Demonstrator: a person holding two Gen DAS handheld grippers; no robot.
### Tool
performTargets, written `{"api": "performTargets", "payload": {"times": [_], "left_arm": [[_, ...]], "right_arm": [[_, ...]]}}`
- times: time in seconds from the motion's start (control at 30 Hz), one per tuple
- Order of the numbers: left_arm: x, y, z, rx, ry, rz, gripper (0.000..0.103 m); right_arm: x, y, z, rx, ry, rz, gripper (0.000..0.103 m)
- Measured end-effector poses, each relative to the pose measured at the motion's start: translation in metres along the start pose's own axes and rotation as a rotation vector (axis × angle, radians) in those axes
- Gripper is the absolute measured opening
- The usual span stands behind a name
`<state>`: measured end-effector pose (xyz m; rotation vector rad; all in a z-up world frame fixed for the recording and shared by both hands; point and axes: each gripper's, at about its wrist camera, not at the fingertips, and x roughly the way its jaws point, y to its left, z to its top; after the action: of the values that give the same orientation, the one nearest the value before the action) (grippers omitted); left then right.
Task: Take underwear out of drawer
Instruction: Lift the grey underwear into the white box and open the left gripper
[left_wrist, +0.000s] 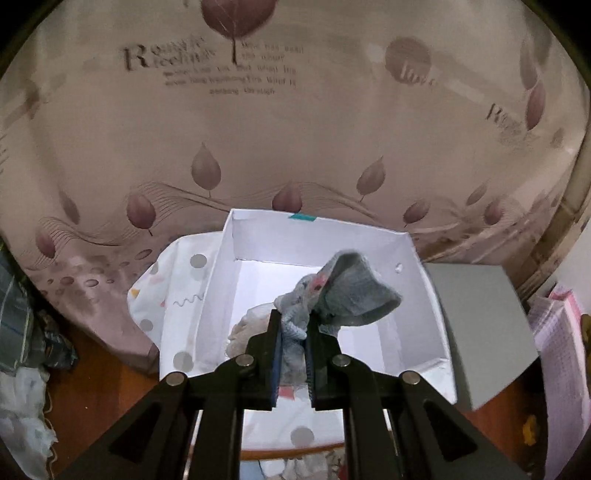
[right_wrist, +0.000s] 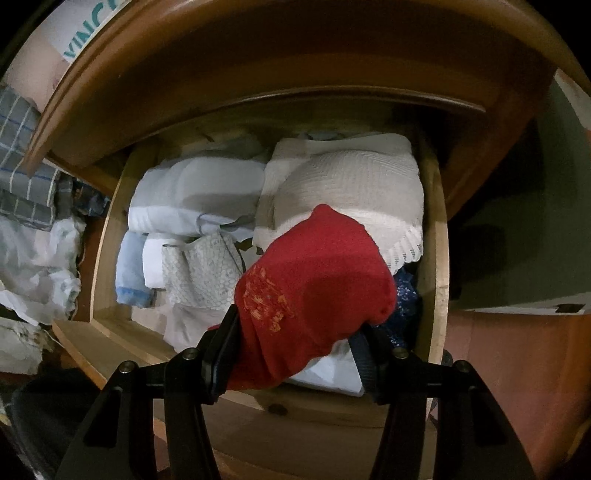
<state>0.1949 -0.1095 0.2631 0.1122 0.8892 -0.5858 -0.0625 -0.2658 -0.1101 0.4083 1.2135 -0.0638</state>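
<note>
In the left wrist view my left gripper (left_wrist: 293, 332) is shut on a grey patterned piece of underwear (left_wrist: 343, 291), which hangs above an open white box (left_wrist: 424, 295). A pale crumpled garment (left_wrist: 245, 328) lies on the box floor. In the right wrist view my right gripper (right_wrist: 295, 347) is shut on a bulky red garment with an orange print (right_wrist: 314, 288), held over the open wooden drawer (right_wrist: 437, 258). Folded white, cream and light-blue clothes (right_wrist: 343, 184) fill the drawer below it.
A leaf-printed curtain (left_wrist: 295, 129) hangs behind the white box, and a grey box (left_wrist: 480, 325) stands to its right. A dotted white cloth (left_wrist: 177, 295) lies under the box. Crumpled white fabric (right_wrist: 37, 266) and checked cloth (right_wrist: 22, 166) lie left of the drawer.
</note>
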Motion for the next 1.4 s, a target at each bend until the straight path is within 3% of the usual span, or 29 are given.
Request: {"api": "performTargets", "payload": {"times": [0.17, 0.3, 0.47, 0.77, 0.93, 1.1, 1.27, 1.4], "left_arm": [[0.061, 0.005, -0.008, -0.030, 0.095, 0.059, 0.010], [0.085, 0.014, -0.019, -0.063, 0.139, 0.089, 0.010], [0.095, 0.024, -0.033, -0.125, 0.183, 0.102, 0.010], [0.079, 0.023, -0.053, -0.252, 0.222, 0.115, 0.010], [0.077, 0.022, -0.053, -0.260, 0.206, 0.132, 0.011], [0.070, 0.021, -0.047, -0.228, 0.127, 0.183, 0.017], [0.057, 0.022, -0.041, -0.210, 0.045, 0.181, 0.050], [0.041, 0.017, -0.041, -0.174, -0.014, 0.189, 0.054]], "right_arm": [[0.001, 0.001, -0.001, -0.002, 0.006, 0.013, 0.053], [0.001, 0.002, 0.000, -0.004, 0.012, 0.020, 0.053], [0.001, 0.005, 0.001, -0.014, 0.008, 0.020, 0.053], [0.000, 0.007, 0.001, -0.025, 0.002, 0.006, 0.053], [0.000, 0.007, 0.000, -0.026, 0.001, 0.005, 0.053], [-0.001, 0.007, 0.001, -0.023, 0.002, 0.003, 0.053], [0.000, 0.009, 0.001, -0.028, 0.002, 0.004, 0.053], [0.001, 0.009, 0.001, -0.023, -0.001, 0.000, 0.053]]}}
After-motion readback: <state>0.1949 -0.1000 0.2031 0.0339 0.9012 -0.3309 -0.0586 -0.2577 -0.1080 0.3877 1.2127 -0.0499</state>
